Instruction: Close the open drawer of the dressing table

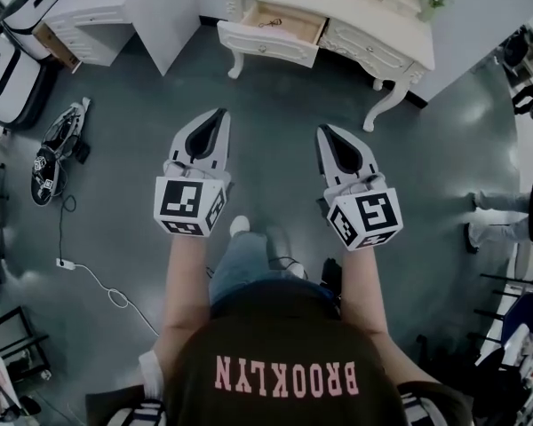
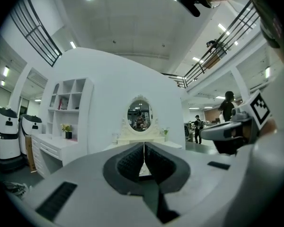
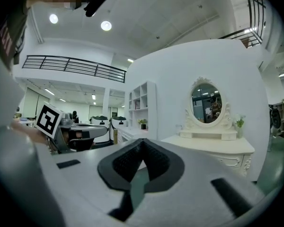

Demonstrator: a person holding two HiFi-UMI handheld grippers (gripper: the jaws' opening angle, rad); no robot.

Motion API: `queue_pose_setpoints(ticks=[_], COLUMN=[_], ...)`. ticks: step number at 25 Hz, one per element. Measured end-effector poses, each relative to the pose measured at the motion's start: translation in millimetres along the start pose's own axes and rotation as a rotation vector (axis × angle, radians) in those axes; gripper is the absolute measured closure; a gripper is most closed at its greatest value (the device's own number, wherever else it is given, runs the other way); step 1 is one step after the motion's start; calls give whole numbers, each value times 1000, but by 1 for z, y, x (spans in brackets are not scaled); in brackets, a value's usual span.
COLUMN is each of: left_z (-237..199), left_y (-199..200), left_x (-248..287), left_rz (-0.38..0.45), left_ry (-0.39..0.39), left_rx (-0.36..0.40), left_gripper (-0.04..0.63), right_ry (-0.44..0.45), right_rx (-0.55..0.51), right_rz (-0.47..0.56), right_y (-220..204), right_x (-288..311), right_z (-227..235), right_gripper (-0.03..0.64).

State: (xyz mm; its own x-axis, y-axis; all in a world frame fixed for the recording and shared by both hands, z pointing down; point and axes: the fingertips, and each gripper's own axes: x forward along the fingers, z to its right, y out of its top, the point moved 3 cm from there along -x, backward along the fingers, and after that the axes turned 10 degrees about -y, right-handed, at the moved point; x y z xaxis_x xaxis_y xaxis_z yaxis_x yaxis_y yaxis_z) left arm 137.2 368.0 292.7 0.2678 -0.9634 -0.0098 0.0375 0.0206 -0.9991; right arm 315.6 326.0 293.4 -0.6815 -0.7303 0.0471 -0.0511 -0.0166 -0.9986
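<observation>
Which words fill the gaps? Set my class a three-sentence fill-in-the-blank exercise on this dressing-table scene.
The drawer of the dressing table stands ____.
The left hand-held gripper and the right hand-held gripper both have their jaws ____.
The mirror on the dressing table is ____ in shape.
Missing words: open; shut; oval.

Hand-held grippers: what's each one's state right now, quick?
Left hand-held gripper: closed, holding nothing.
Right hand-held gripper: closed, holding nothing.

Dressing table (image 1: 338, 3) cut off at top edge; small dark item (image 1: 268, 23) in drawer (image 1: 266, 45) unidentifiable.
</observation>
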Motion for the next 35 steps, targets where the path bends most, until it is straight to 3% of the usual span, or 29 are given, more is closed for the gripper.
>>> queue_pose_setpoints(ticks=[9,14,21,35], left_z=[-96,-139,-161,-210], left_y=[3,-5,-18,-36], left_x=[36,36,38,43], left_rz=[-8,-8,-40,-48], left_ry=[-63,-53,-66,2], left_rx=[16,-21,-37,-51], left_gripper=[591,591,591,591], right_ry=[-56,-52,-76,-85], right_rx=[15,-10,-18,-8], right_rz=[-11,-31,-82,-136], right_y=[6,3,-6,-27], right_x=[96,132,158,216], right_z=[-22,-46,-54,-52], right_gripper=[623,623,623,623])
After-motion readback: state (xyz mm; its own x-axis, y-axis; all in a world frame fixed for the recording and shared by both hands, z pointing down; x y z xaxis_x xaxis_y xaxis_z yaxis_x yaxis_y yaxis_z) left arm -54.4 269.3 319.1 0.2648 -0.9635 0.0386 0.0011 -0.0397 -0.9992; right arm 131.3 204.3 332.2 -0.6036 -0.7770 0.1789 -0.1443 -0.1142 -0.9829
